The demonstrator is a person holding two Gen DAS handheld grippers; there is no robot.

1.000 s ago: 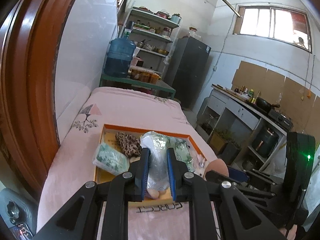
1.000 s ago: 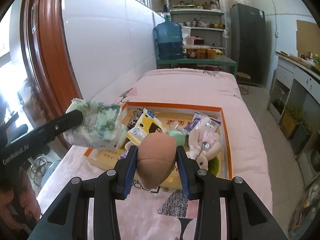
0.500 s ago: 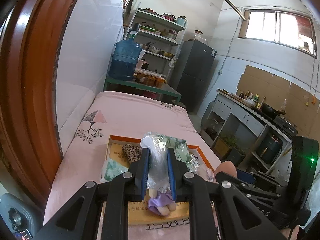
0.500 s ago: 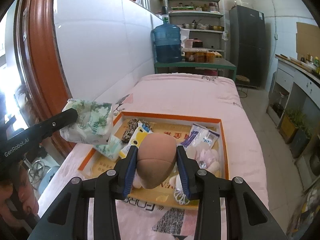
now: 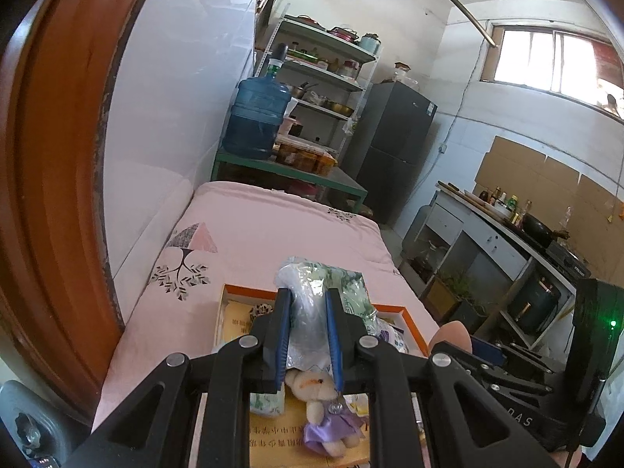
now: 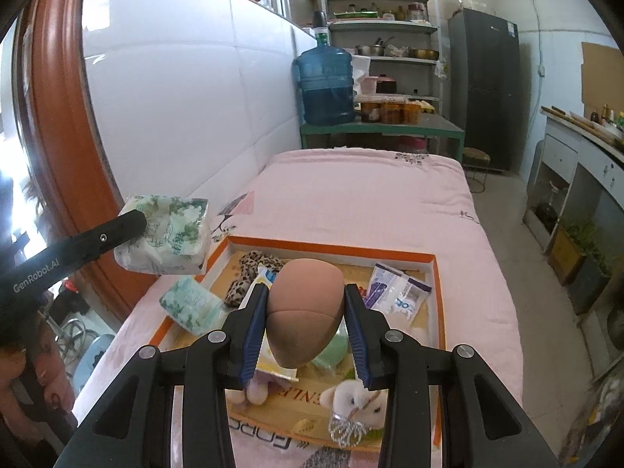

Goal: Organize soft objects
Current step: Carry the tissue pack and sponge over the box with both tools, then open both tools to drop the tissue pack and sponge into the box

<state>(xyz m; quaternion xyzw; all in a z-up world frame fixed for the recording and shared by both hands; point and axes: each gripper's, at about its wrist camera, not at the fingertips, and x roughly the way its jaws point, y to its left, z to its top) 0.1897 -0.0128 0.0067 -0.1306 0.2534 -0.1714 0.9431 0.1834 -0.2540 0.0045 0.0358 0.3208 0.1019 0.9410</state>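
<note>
My left gripper point(image 5: 307, 333) is shut on a green-patterned tissue pack point(image 5: 312, 292), held up in the air above the orange-rimmed tray point(image 5: 249, 291); the pack also shows in the right wrist view point(image 6: 165, 234), left of the tray point(image 6: 335, 249). My right gripper point(image 6: 306, 333) is shut on a tan egg-shaped sponge point(image 6: 306, 312), raised over the tray. In the tray lie a second tissue pack point(image 6: 191, 304), a leopard-print cloth point(image 6: 249, 273), clear packets point(image 6: 397, 292), a white plush point(image 6: 358, 401) and a plush bear in a purple dress point(image 5: 323, 409).
The tray rests on a pink-covered bed point(image 6: 370, 202). A white tiled wall point(image 6: 175, 97) and a brown wooden frame point(image 5: 50, 156) run along the left. A green table with a blue water jug point(image 6: 325, 85) stands beyond the bed. Kitchen cabinets point(image 5: 487, 241) stand to the right.
Both grippers have risen and drawn back from the tray with their objects held. The tray contents now sit lower and nearer in both views.
</note>
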